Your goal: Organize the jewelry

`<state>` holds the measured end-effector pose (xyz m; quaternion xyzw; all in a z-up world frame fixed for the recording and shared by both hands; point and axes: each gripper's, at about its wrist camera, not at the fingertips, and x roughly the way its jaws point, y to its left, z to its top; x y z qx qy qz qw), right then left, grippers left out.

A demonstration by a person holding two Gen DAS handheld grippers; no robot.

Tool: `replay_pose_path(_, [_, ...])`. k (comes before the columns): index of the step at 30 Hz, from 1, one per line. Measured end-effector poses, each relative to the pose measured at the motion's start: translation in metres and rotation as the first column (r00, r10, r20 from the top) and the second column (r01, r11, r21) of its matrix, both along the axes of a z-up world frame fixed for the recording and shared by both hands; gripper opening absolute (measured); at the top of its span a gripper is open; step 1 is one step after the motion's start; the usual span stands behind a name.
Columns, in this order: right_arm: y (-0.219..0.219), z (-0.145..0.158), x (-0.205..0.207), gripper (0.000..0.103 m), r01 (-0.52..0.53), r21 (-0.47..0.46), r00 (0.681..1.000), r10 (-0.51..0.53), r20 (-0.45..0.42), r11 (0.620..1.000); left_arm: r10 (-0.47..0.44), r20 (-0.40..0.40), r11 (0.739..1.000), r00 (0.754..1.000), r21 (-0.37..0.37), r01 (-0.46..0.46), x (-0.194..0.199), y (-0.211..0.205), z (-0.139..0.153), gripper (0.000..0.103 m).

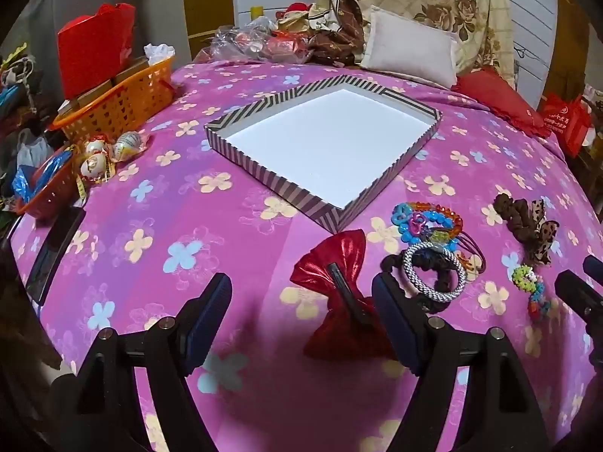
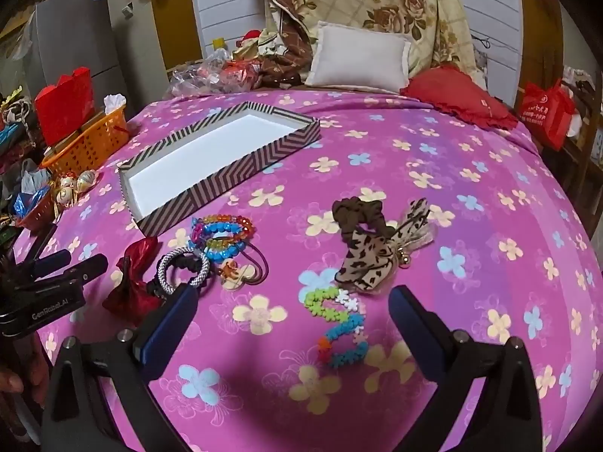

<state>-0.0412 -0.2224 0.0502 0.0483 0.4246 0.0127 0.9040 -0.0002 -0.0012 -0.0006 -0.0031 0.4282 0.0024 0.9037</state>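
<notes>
A striped tray with a white inside lies empty on the pink flowered bedspread; it also shows in the right wrist view. Near it lie a red bow clip, bright bead bracelets, a silver-white hair ring, a brown leopard scrunchie and a colourful flower-bead chain. My left gripper is open, with the red bow between its fingers. My right gripper is open around the flower-bead chain, above the bedspread.
An orange basket with a red bag, a small red basket and wrapped ornaments sit at the bed's left edge. Pillows, a red cushion and clutter lie at the head of the bed.
</notes>
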Motion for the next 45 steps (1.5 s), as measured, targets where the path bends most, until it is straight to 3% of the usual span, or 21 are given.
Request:
replay_pose_path(7, [0.002, -0.002, 0.0, 0.103, -0.007, -0.008, 1.0, 0.007, -0.006, 1.0, -0.021, -0.027, 1.0, 0.999, 0.005, 0.021, -0.001, -0.007, -0.014, 0.063])
replay_pose_path(28, [0.007, -0.004, 0.003, 0.102, -0.019, -0.019, 1.0, 0.018, -0.014, 1.0, -0.025, -0.002, 1.0, 1.0, 0.012, 0.025, -0.002, -0.004, -0.004, 0.063])
replay_pose_path(33, [0.009, -0.007, 0.005, 0.102, -0.028, -0.024, 0.999, 0.028, -0.017, 0.999, -0.017, -0.023, 1.0, 1.0, -0.022, 0.016, -0.002, -0.006, -0.004, 0.063])
replay_pose_path(39, [0.012, -0.009, 0.005, 0.102, -0.041, -0.032, 0.999, 0.04, -0.02, 0.999, -0.01, -0.057, 1.0, 0.998, 0.014, 0.011, -0.002, -0.009, -0.006, 0.062])
replay_pose_path(45, [0.015, -0.009, 0.004, 0.102, -0.045, -0.033, 0.999, 0.044, -0.018, 0.998, -0.019, -0.032, 1.0, 0.999, 0.024, 0.02, -0.002, -0.009, -0.009, 0.062])
